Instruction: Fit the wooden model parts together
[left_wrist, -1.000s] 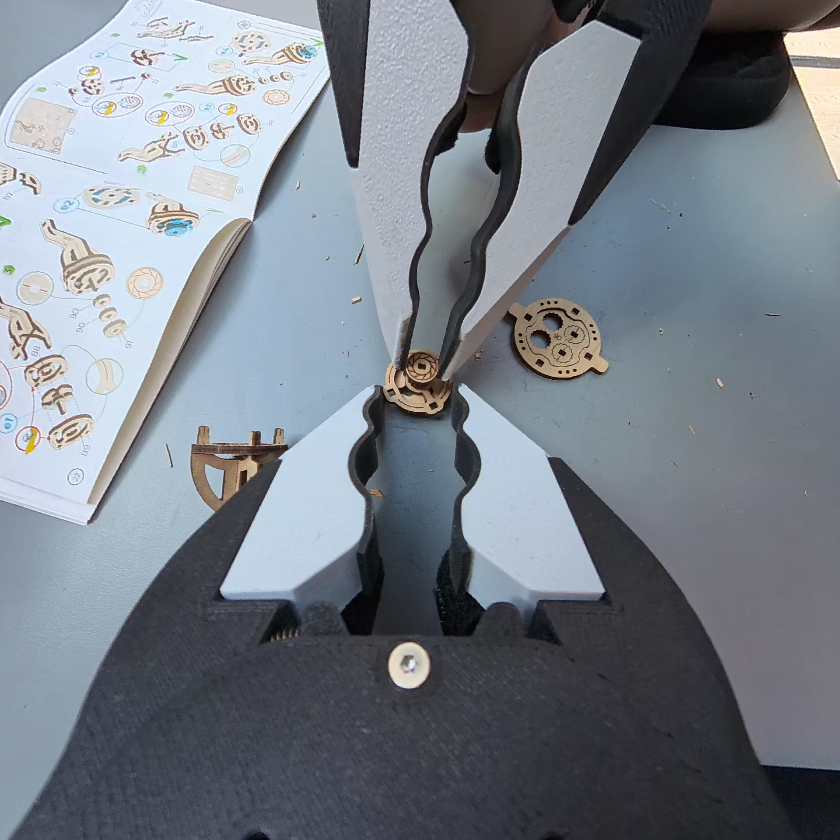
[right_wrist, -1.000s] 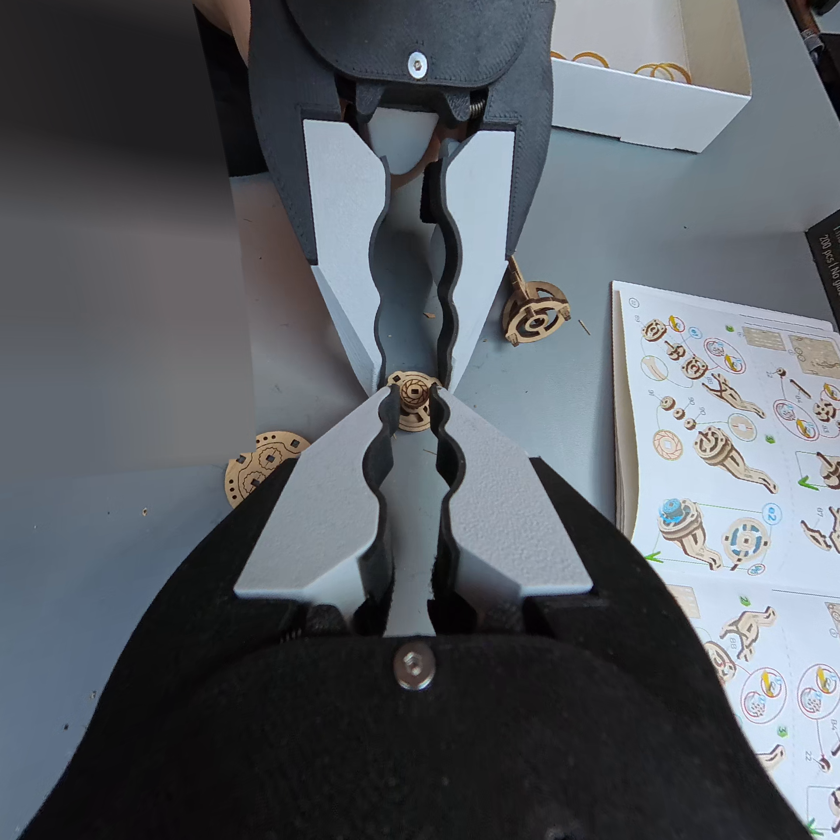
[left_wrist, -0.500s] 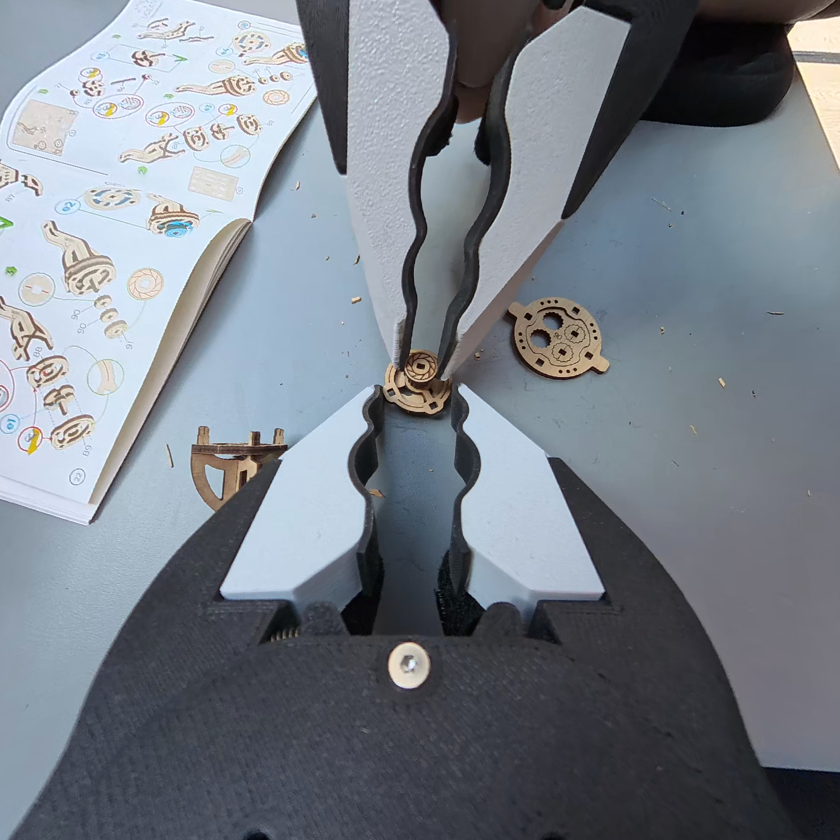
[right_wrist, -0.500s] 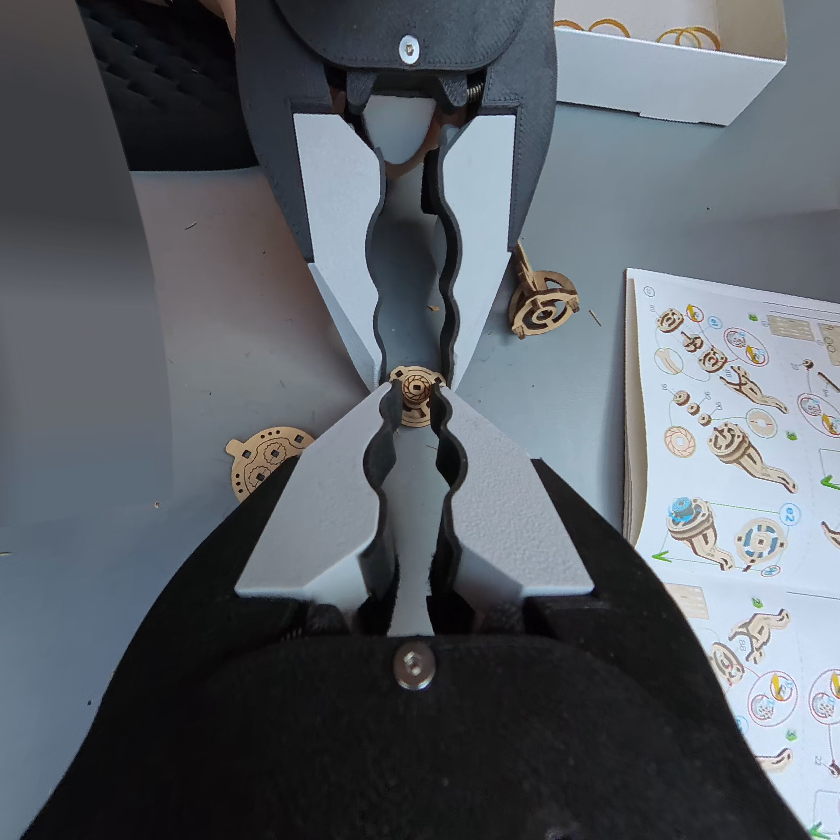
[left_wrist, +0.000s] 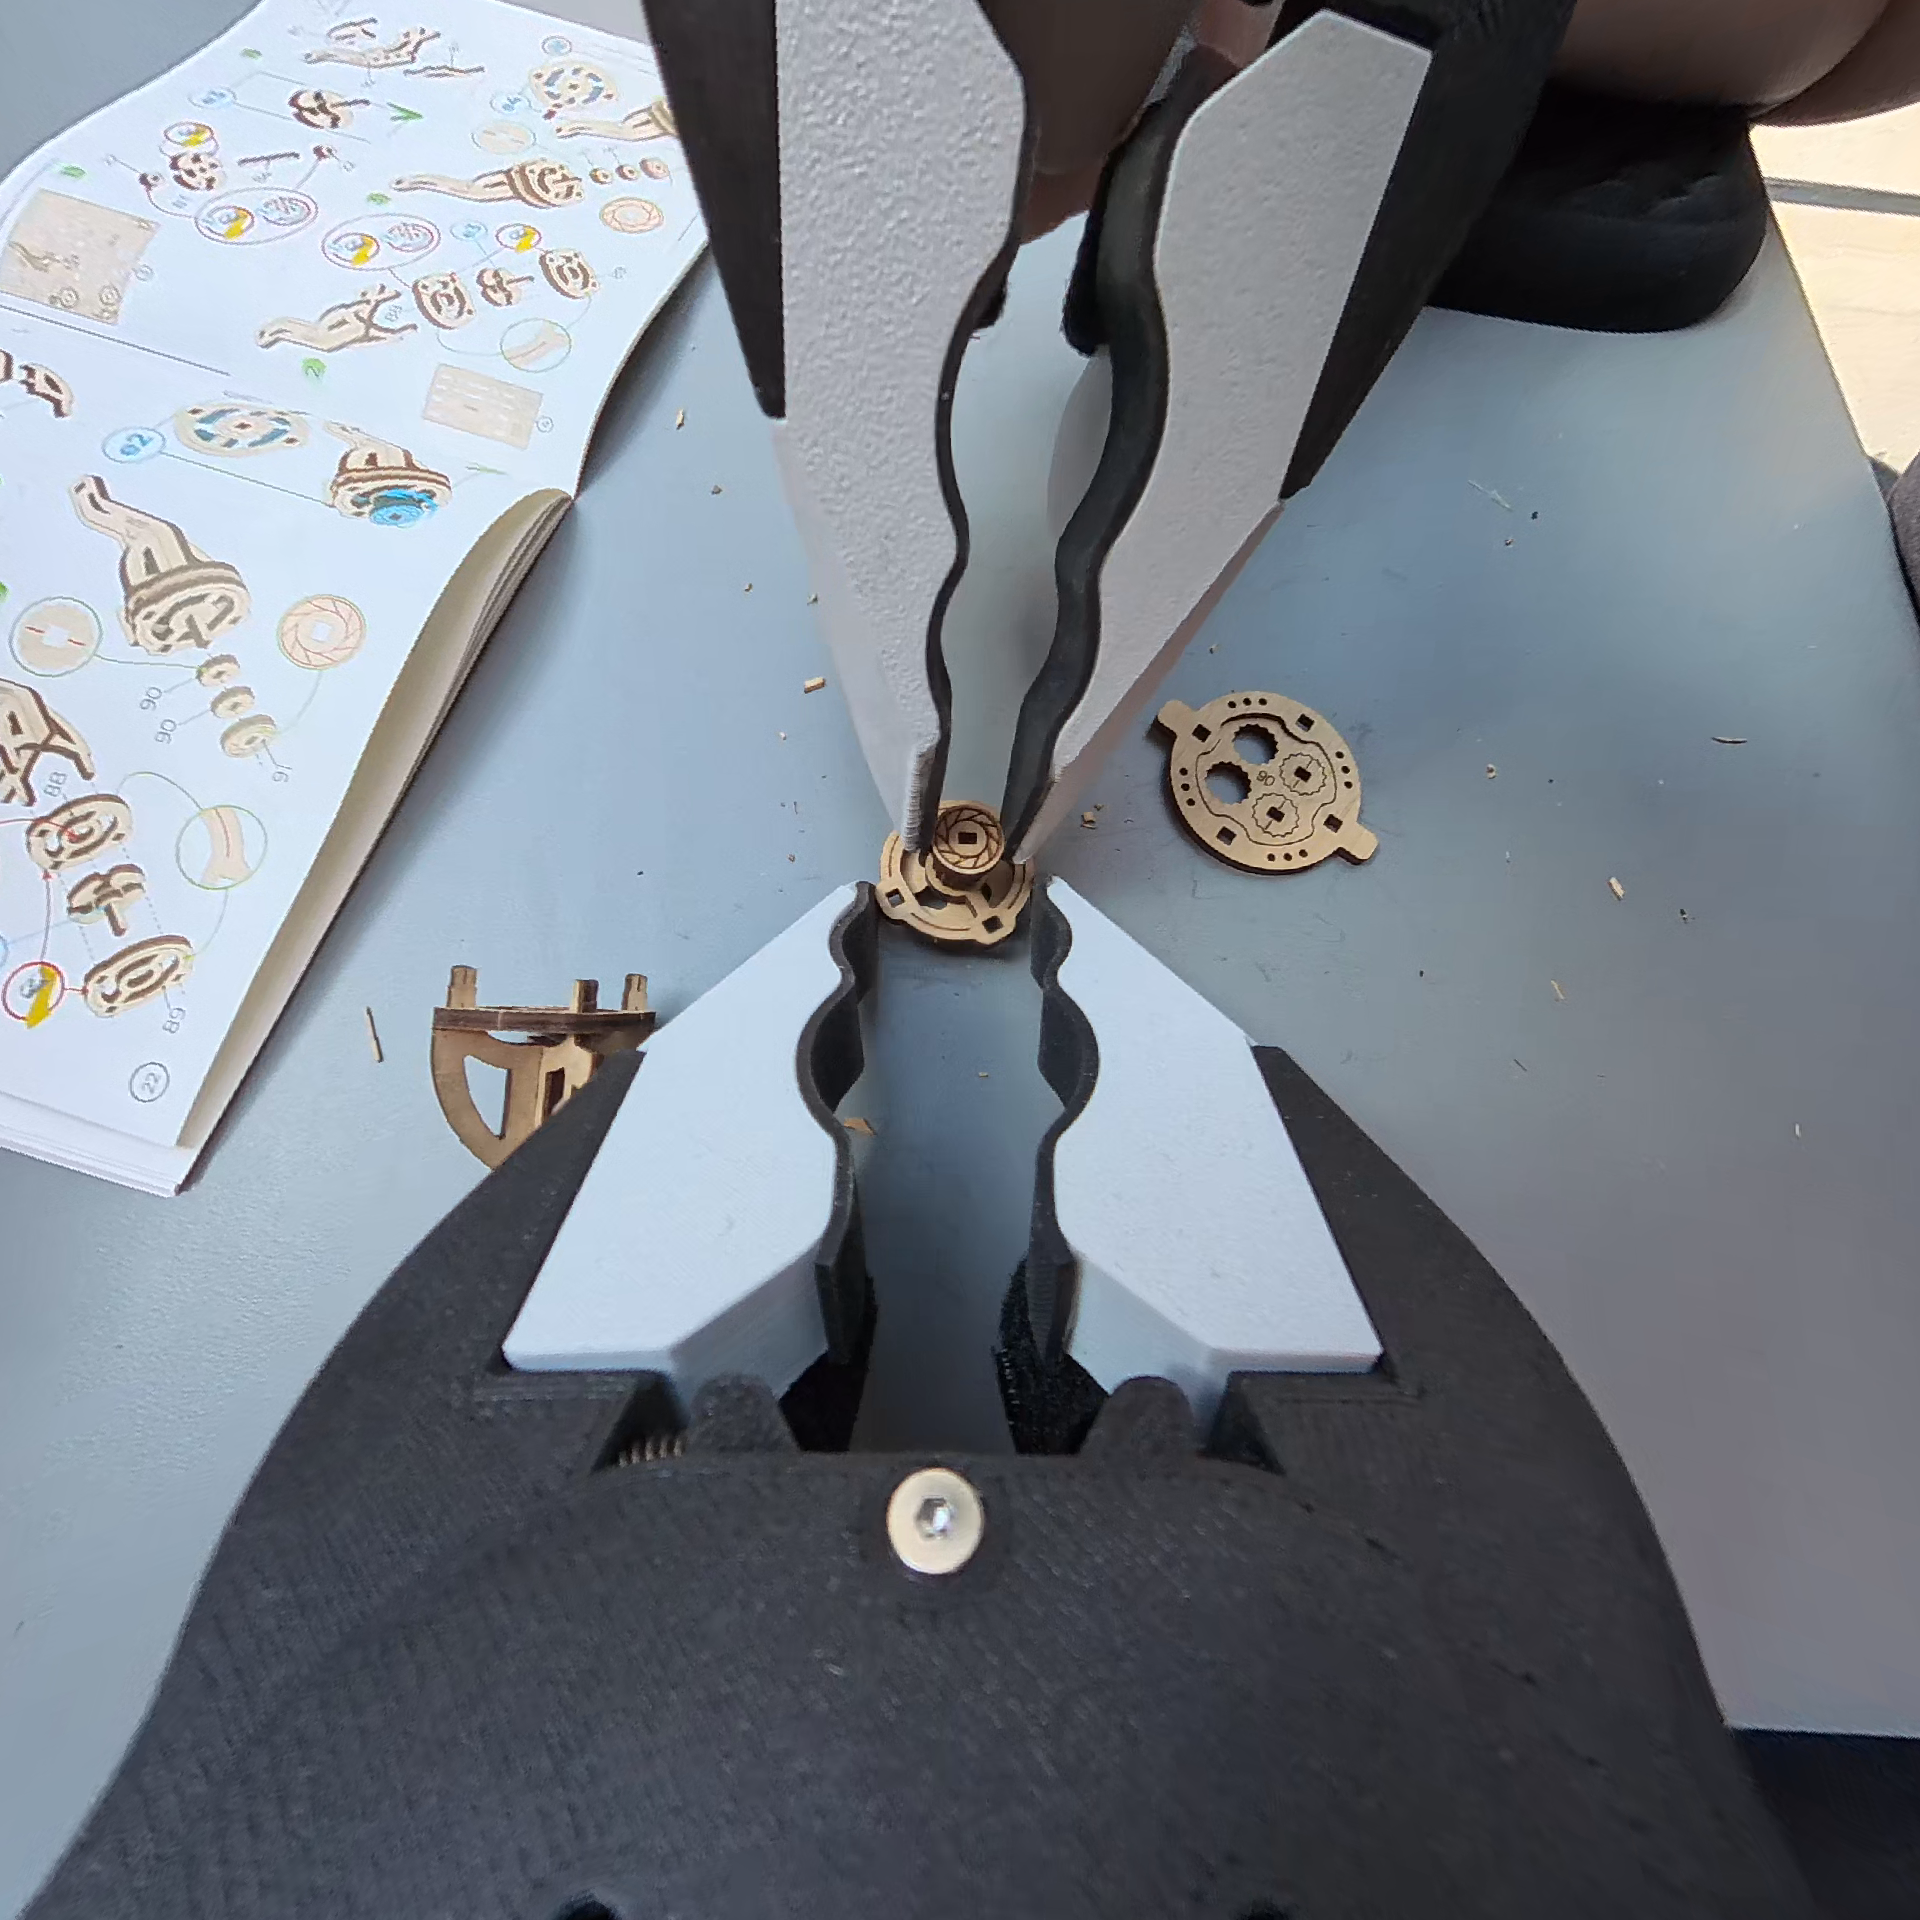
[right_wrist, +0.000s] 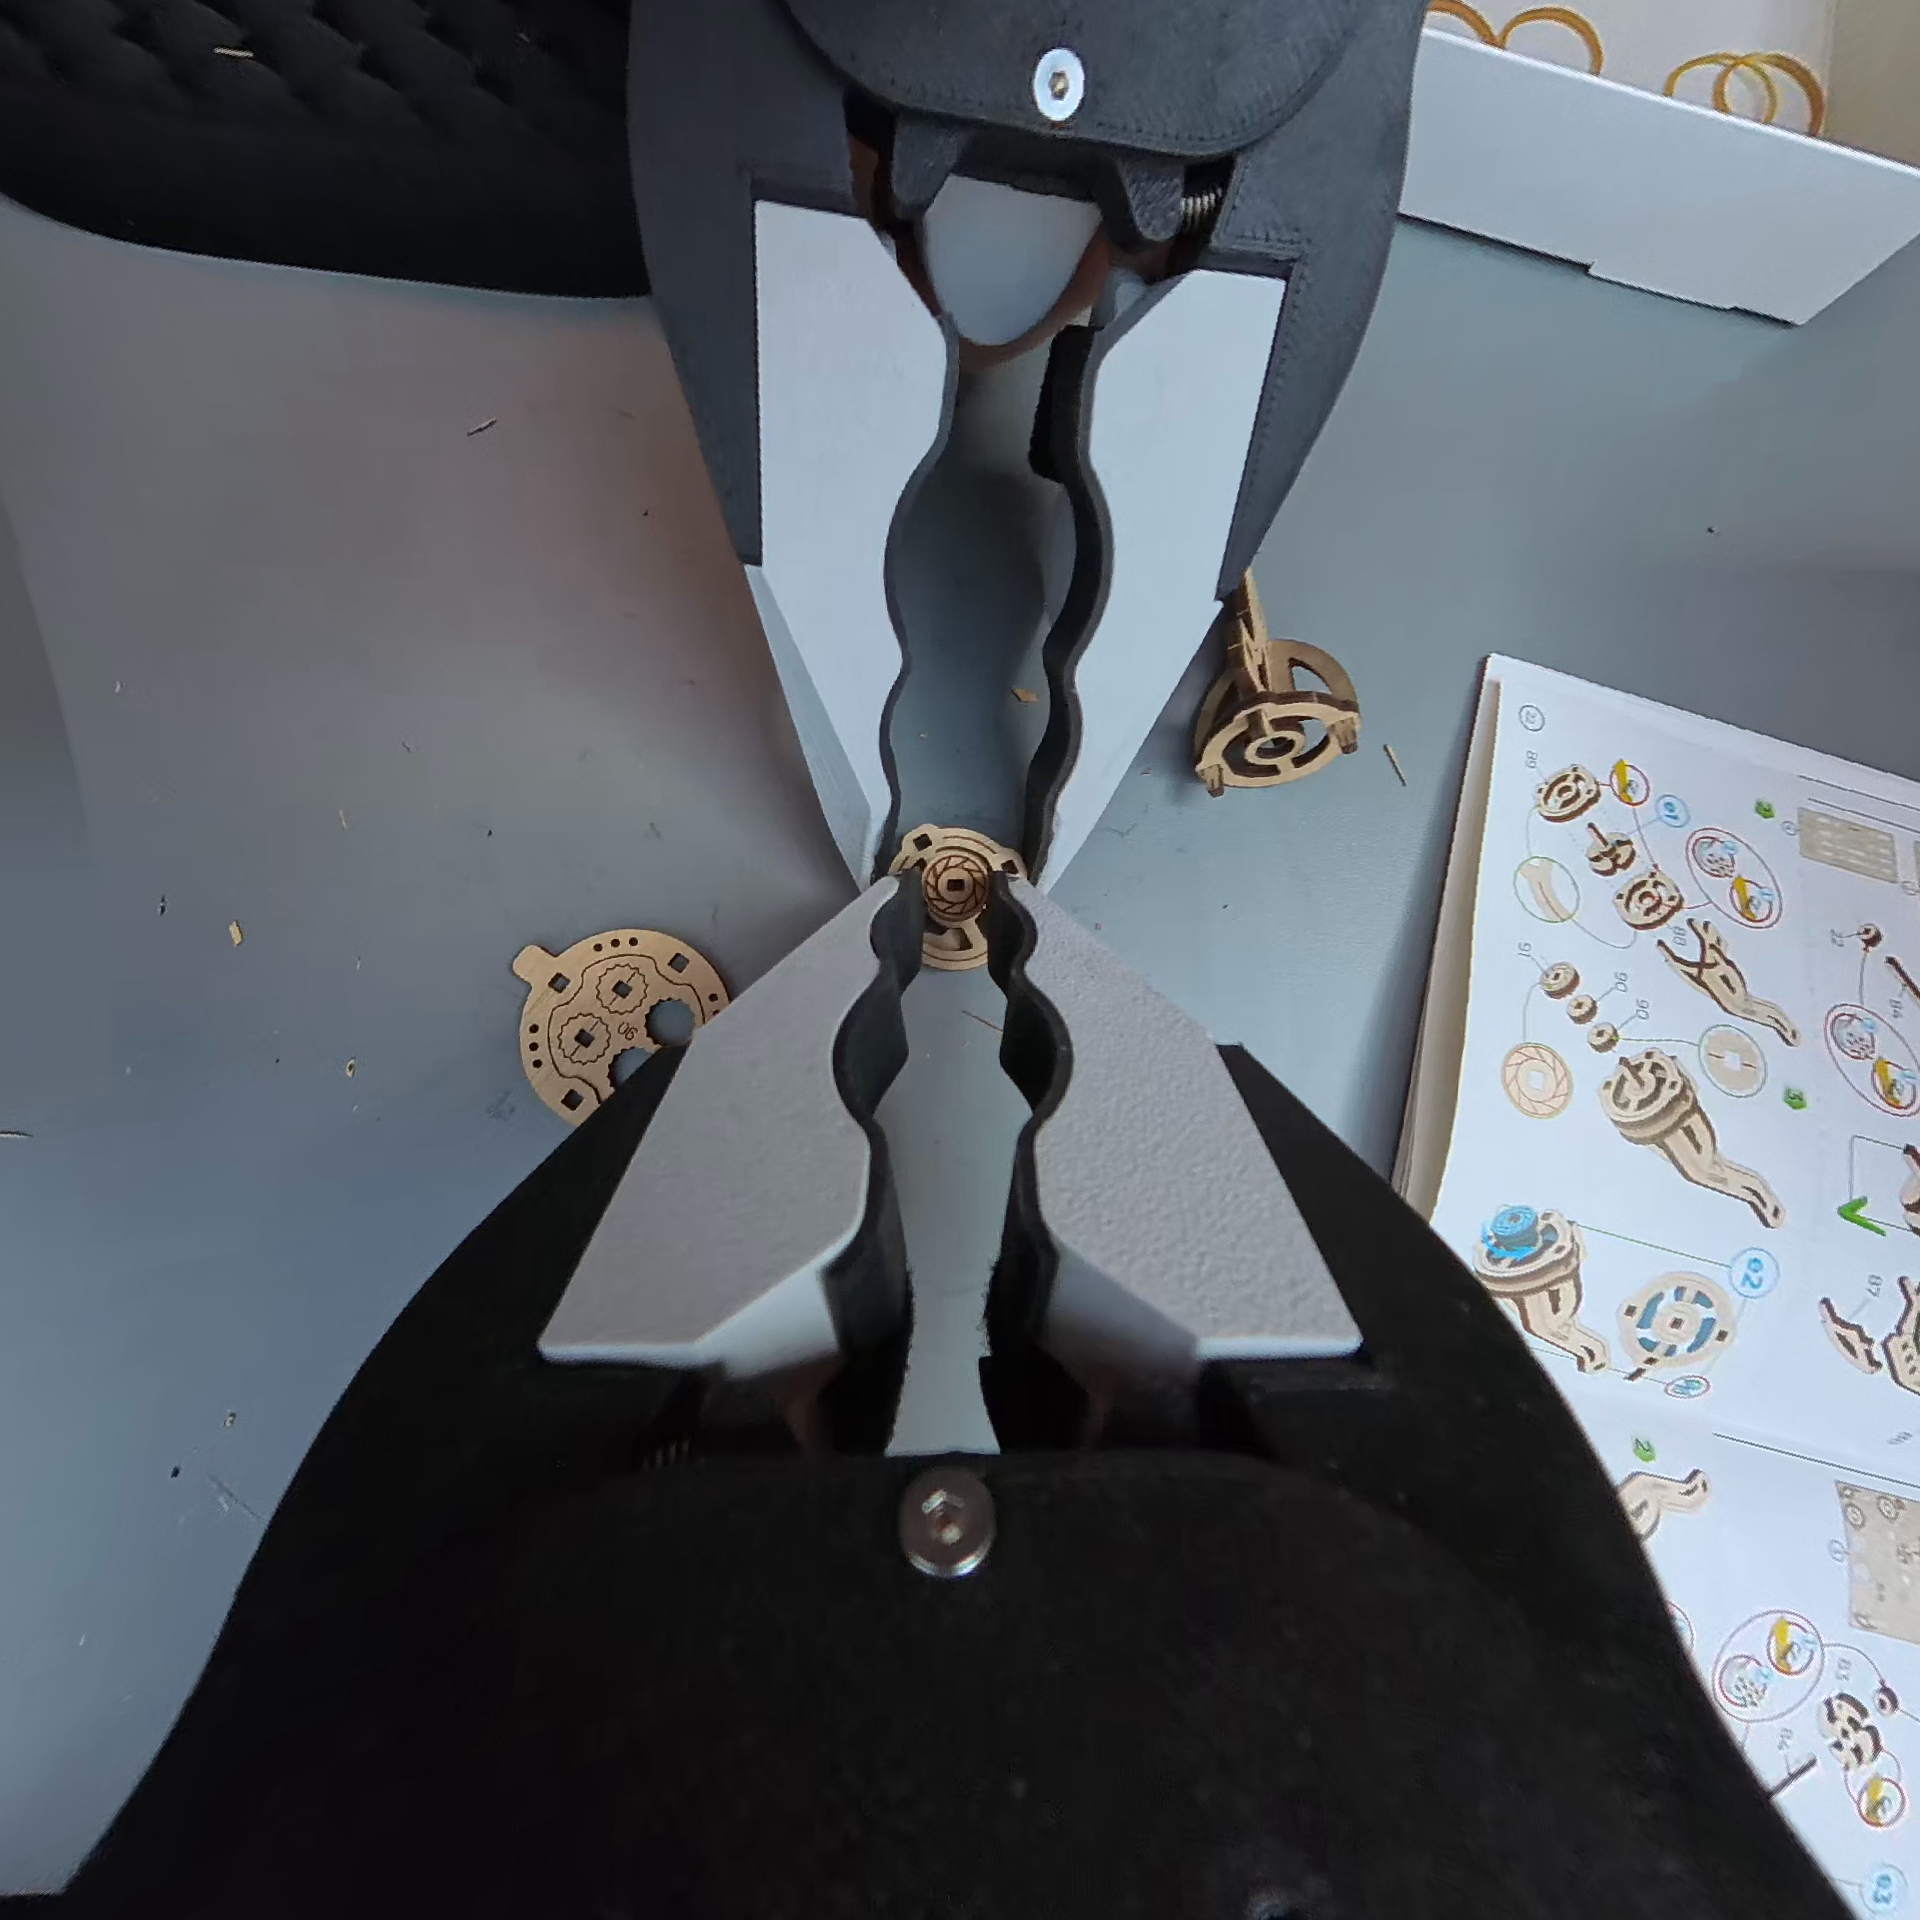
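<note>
A small round wooden disc (left_wrist: 940, 916) lies flat on the grey table (left_wrist: 1507, 1039). My left gripper (left_wrist: 956, 899) is shut on the disc, one fingertip at each edge. A smaller wooden hub (left_wrist: 966, 840) with a square hole sits on top of the disc. My right gripper (right_wrist: 951, 896) is shut on the hub (right_wrist: 953, 899), reaching in from the opposite side and steeply from above, as the left wrist view shows (left_wrist: 968, 831). The right wrist view shows the disc (right_wrist: 951, 951) under the hub, between the left gripper's tips (right_wrist: 958, 857).
A flat wooden plate with holes (left_wrist: 1262, 784) lies right of the disc. A wooden sub-assembly (left_wrist: 520, 1049) stands to the left. An open instruction booklet (left_wrist: 260, 520) lies at far left. A white box (right_wrist: 1662, 177) and a black cushion (right_wrist: 312, 135) sit at the table's edges. The grippers are tip to tip, or close to it.
My right gripper has tilted a little more upright over the disc, still shut on the hub. My left gripper and the disc have stayed in place.
</note>
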